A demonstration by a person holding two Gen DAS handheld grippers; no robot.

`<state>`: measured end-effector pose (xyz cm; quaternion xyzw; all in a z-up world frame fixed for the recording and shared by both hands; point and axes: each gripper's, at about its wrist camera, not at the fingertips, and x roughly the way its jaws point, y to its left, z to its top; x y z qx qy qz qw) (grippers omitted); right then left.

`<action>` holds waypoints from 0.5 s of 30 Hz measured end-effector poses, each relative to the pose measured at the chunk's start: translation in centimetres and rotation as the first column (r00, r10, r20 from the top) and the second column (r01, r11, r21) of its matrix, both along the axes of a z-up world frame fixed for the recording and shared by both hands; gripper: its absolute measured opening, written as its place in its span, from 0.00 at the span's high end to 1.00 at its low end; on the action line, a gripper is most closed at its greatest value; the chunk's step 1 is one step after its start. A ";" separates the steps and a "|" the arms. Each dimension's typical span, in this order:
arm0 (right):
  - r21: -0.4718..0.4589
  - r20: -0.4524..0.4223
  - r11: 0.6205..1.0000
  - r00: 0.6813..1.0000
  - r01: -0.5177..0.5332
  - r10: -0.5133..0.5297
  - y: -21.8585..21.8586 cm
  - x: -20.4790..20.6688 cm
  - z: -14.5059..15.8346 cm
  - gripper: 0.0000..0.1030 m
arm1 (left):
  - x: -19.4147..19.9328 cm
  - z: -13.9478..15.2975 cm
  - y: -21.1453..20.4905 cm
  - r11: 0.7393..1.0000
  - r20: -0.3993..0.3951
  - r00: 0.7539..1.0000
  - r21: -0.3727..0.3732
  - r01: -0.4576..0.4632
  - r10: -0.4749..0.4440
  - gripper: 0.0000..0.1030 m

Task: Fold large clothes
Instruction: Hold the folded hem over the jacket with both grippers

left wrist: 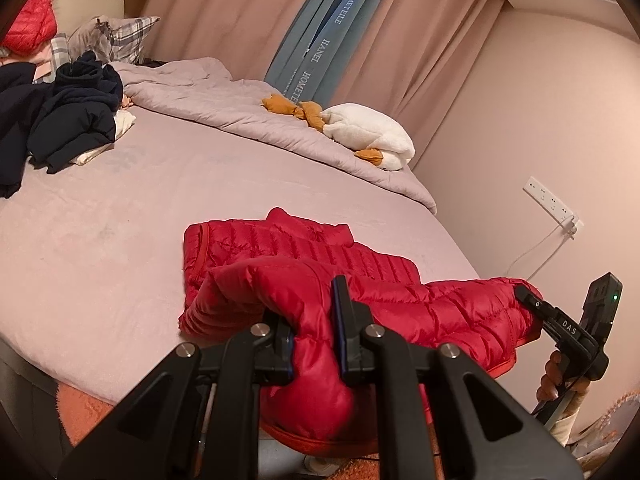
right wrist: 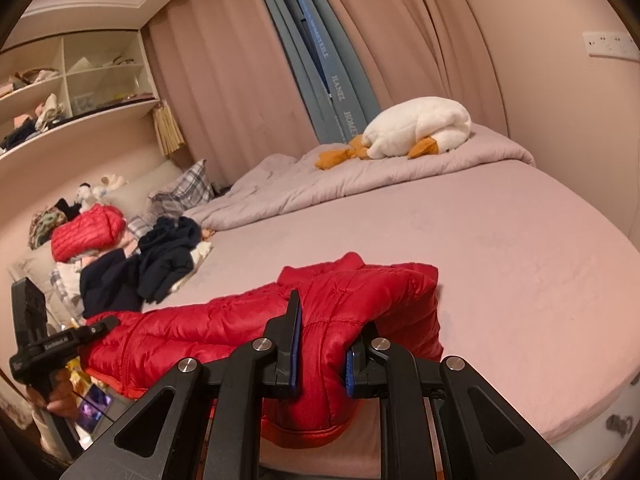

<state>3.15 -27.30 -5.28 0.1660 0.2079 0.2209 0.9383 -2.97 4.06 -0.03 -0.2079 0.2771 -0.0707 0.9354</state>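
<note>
A red quilted down jacket lies on the pink bed near its front edge, partly folded over itself. My left gripper is shut on the jacket's hem at one end. My right gripper is shut on the jacket at its other end. Both hold the hem raised a little above the bed's front edge, with the jacket stretched between them. The right gripper also shows at the right of the left wrist view. The left gripper shows at the left of the right wrist view.
A pile of dark navy clothes lies at the bed's far left, with another red jacket and plaid pillows behind. A grey duvet and a white plush goose lie at the back. Curtains and a wall socket stand beyond.
</note>
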 end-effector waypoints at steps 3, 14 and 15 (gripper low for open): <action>0.002 0.002 1.000 1.000 -0.002 0.002 -0.2 0.3 -0.1 0.83 | 0.7 -0.1 0.1 1.000 -0.004 1.000 0.005 -0.003 0.003 0.86; 0.014 0.010 1.000 1.000 0.011 -0.011 0.0 1.8 0.1 0.83 | 2.5 -0.2 0.8 0.999 -0.009 1.000 0.033 -0.007 0.007 0.85; 0.011 0.010 1.000 1.000 0.012 -0.013 0.1 2.0 0.2 0.83 | 2.7 -0.3 0.7 0.999 -0.009 1.000 0.034 -0.008 0.009 0.85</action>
